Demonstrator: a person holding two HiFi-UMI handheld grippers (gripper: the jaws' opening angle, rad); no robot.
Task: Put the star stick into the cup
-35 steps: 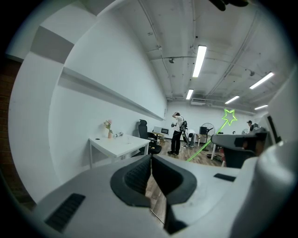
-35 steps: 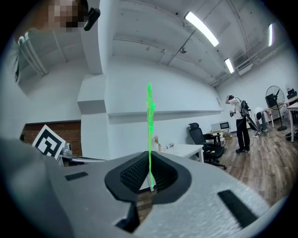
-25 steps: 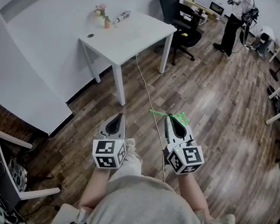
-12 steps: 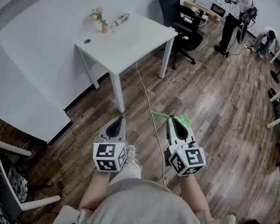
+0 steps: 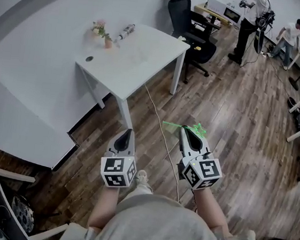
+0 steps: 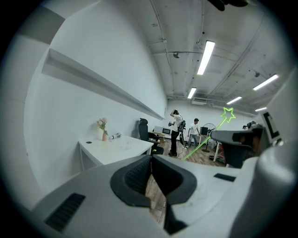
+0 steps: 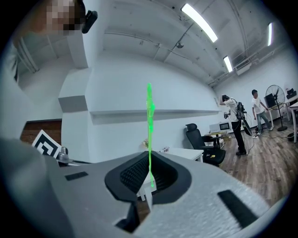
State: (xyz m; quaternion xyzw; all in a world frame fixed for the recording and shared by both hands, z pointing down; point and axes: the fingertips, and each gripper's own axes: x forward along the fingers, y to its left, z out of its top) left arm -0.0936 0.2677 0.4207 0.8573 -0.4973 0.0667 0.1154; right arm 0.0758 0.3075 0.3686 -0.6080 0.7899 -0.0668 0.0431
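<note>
The person has stepped nearer the white bench than a second ago, and two people have come into sight at the far end of the room. The right gripper is clamped on the thin green star stick. The stick lies crosswise at the gripper's tip above the wooden floor, its star end to the person's right of the jaws. The left gripper, near it, has its jaws pressed together with nothing between them. Well ahead, the bench carries a small vase of flowers and a bottle lying on its side. A black office chair stands just beyond the bench.
</note>
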